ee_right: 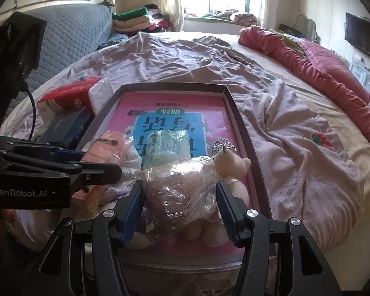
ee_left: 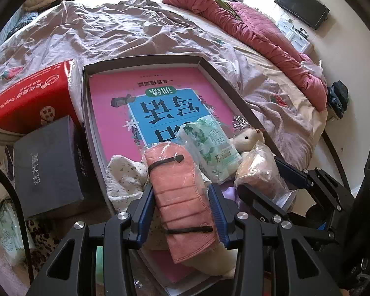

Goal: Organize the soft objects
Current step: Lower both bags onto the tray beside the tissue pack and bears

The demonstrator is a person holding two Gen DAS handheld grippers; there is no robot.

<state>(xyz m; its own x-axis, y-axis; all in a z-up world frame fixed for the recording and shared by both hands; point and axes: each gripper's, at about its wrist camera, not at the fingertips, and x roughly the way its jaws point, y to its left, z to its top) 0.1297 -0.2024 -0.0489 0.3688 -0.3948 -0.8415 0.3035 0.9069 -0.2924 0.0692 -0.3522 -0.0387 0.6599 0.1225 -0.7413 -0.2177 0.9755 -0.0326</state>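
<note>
A shallow grey box (ee_left: 224, 79) (ee_right: 236, 113) lies on the bed with a pink book (ee_left: 111, 93) (ee_right: 135, 103) in it. My left gripper (ee_left: 182, 197) is shut on a pink folded cloth in clear wrap (ee_left: 182, 192) (ee_right: 103, 153) over the box's near end. My right gripper (ee_right: 181, 194) (ee_left: 266, 185) is shut on a brownish soft item in a clear bag (ee_right: 180, 187) (ee_left: 259, 170). A green tissue pack (ee_left: 212, 145) (ee_right: 167, 145), a small plush bear (ee_left: 246, 138) (ee_right: 231, 165) and a floral cloth (ee_left: 125, 175) lie in the box.
A red tissue pack (ee_left: 29, 96) (ee_right: 66, 96) and a dark box (ee_left: 46, 165) (ee_right: 69, 125) sit left of the grey box. A rumpled mauve sheet (ee_left: 135, 29) covers the bed, with a red quilt (ee_left: 271, 39) (ee_right: 320, 69) along its right side. A small tiara (ee_right: 223, 144) lies beside the bear.
</note>
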